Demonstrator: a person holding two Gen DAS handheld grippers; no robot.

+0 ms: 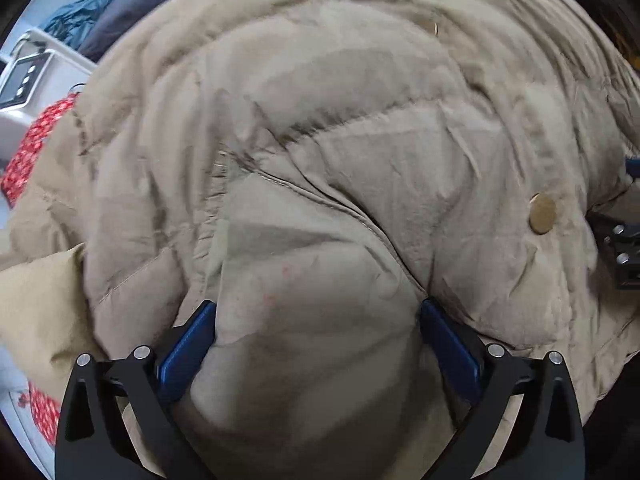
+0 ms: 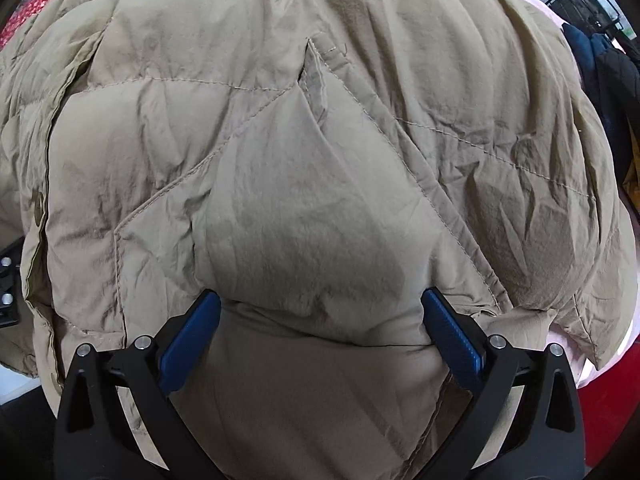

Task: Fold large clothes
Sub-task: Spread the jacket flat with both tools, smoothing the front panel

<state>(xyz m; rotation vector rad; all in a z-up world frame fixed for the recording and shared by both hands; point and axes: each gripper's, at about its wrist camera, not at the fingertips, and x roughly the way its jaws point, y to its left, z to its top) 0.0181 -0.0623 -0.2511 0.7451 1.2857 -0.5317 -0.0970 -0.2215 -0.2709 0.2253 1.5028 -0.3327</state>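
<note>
Jacket point(image 2: 320, 160) crumpled, long axis indiscernible.

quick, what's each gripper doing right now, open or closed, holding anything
Left gripper: open, jaws wide, pressed into the tan puffer jacket.
Right gripper: open wide, jacket fabric bulging between the jaws, not clamped.

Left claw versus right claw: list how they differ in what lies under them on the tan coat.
The left claw straddles a puffed bulge of the tan coat near a round brass snap; the right claw straddles a bulge over an angular stitched pocket panel. The left view is blurred, the right sharp. Both stand wide open, blue pads flanking fabric without pinching it.
</note>
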